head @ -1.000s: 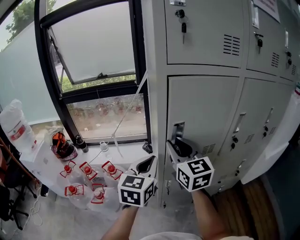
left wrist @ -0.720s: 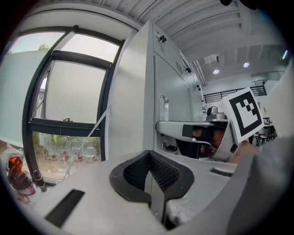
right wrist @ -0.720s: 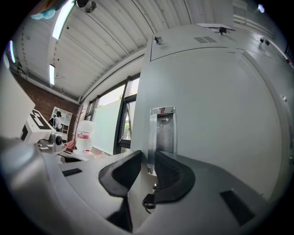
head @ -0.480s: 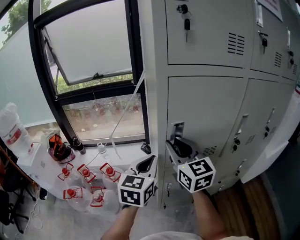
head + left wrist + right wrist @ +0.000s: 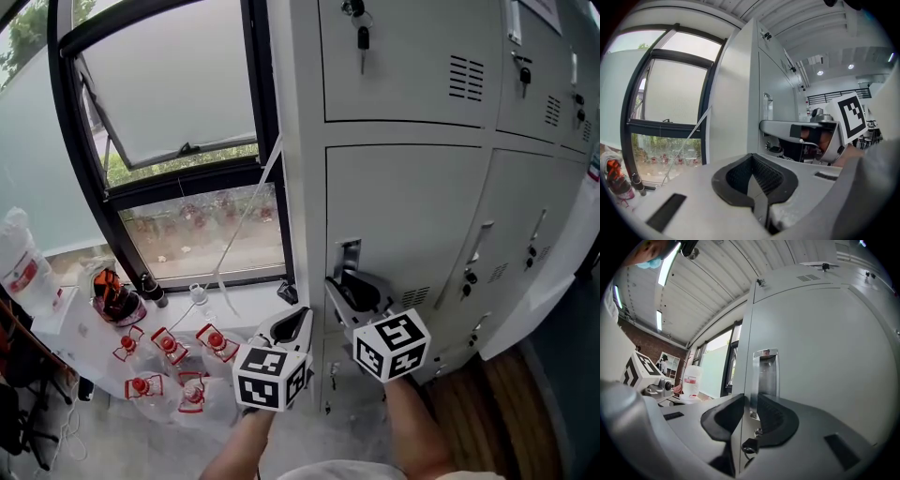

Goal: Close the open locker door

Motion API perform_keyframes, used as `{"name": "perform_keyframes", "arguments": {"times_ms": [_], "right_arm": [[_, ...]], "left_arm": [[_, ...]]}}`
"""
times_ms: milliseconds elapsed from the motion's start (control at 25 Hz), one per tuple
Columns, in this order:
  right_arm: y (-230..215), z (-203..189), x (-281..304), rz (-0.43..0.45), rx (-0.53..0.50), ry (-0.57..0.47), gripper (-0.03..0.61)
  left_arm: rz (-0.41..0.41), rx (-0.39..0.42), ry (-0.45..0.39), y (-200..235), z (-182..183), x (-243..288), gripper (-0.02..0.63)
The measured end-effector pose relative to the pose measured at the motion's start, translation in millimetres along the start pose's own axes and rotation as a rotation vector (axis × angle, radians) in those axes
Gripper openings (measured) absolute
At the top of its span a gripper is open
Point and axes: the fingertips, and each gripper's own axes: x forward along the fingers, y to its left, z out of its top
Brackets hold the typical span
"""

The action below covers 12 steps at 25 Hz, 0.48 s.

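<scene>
Right gripper (image 5: pixel 345 287) clamps the locker door (image 5: pixel 412 206) at its handle-side edge

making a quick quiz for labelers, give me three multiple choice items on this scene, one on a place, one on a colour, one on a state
1. Where is the right hand-held gripper?
A) on the window sill
B) at the handle edge of the lower locker door
C) at the upper locker's key

2. What colour are the caps of the bottles on the floor by the window?
A) red
B) blue
C) green

3. How do the jaws of the left hand-held gripper stand?
A) wide apart round a bottle
B) clamped on a key
C) together, nothing between them

Answers:
1 B: the right gripper view shows the door's edge and handle recess between its jaws.
2 A: the head view shows red caps.
3 C: the left gripper view shows the pads meeting on nothing.
</scene>
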Motion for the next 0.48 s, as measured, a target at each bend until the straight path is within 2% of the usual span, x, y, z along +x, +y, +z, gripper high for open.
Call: {"name": "perform_keyframes", "arguments": {"times_ms": [480], "right_arm": [[-7, -1, -12, -0.046, -0.019, 0.02, 0.087]], "left_arm": [[0.01, -0.003, 0.001, -9, -2, -9, 0.008]]}}
